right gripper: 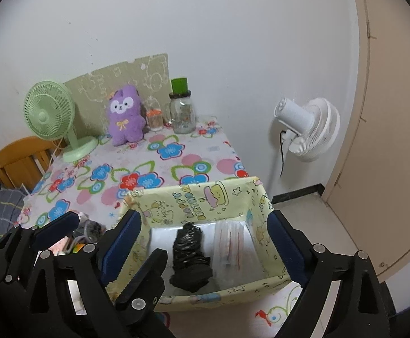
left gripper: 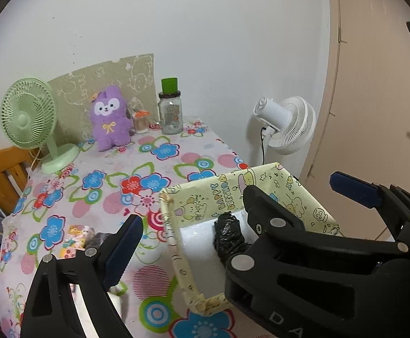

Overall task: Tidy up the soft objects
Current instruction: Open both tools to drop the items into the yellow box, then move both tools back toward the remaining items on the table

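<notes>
So both grippers are spread wide with nothing in them — the left gripper [left gripper: 233, 214] and right gripper [right gripper: 205, 239] hang just above the yellow cartoon box [right gripper: 193, 197], which makes sense if they're done dropping stuff in. A crumpled black bag [right gripper: 189, 256] and a clear packet [right gripper: 233, 250] lie side by side on the box floor. More soft bits [right gripper: 89, 229] sit left of it on the floral tablecloth [left gripper: 98, 180] — purple plush [left gripper: 109, 118] and green fan [left gripper: 29, 112] against the white wall.
</notes>
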`<act>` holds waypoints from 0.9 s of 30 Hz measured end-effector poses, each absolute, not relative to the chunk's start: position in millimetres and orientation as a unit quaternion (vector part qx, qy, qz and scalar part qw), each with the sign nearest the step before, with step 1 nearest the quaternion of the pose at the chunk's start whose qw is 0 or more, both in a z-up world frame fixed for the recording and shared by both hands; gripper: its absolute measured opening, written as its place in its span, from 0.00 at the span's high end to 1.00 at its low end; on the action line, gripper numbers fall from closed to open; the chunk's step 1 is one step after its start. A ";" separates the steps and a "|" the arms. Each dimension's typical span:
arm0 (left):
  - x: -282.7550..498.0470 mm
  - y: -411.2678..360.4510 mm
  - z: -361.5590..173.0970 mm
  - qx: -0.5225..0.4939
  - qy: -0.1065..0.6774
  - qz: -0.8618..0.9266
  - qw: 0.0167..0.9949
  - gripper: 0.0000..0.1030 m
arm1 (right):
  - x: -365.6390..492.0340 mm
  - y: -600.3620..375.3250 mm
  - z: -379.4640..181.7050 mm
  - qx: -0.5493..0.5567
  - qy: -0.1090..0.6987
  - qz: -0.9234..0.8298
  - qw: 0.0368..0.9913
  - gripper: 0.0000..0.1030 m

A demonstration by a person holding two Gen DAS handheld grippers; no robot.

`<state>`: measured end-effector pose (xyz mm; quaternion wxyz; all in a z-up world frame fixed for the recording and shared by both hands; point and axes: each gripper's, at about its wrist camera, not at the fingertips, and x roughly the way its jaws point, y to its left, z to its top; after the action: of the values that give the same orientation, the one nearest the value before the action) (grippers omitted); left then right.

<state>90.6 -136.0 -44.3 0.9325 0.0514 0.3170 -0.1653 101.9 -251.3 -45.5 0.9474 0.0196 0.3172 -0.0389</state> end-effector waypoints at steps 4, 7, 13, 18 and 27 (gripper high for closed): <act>84.0 -125.9 -37.8 0.050 0.308 -0.162 0.936 0.08 | 94.9 -241.4 -38.7 0.018 0.307 -0.039 0.951 0.05; 78.8 -118.7 -33.7 0.050 0.302 -0.158 0.939 0.08 | 90.1 -234.2 -34.8 0.015 0.303 -0.042 0.952 0.01; 70.3 -104.4 -28.1 0.047 0.295 -0.153 0.942 0.08 | 82.6 -219.1 -29.5 0.015 0.299 -0.039 0.953 0.00; 64.3 -89.1 -23.8 0.042 0.287 -0.149 0.945 0.08 | 76.1 -202.9 -25.8 0.010 0.292 -0.033 0.956 0.00; 50.3 -61.3 -16.4 0.037 0.268 -0.135 0.953 0.08 | 65.8 -173.5 -19.4 0.006 0.279 -0.019 0.960 0.00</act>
<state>50.3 -61.3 -16.4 0.9531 0.0371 0.2683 -0.1353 65.8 -173.5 -19.4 0.9601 0.0065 0.2788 -0.0192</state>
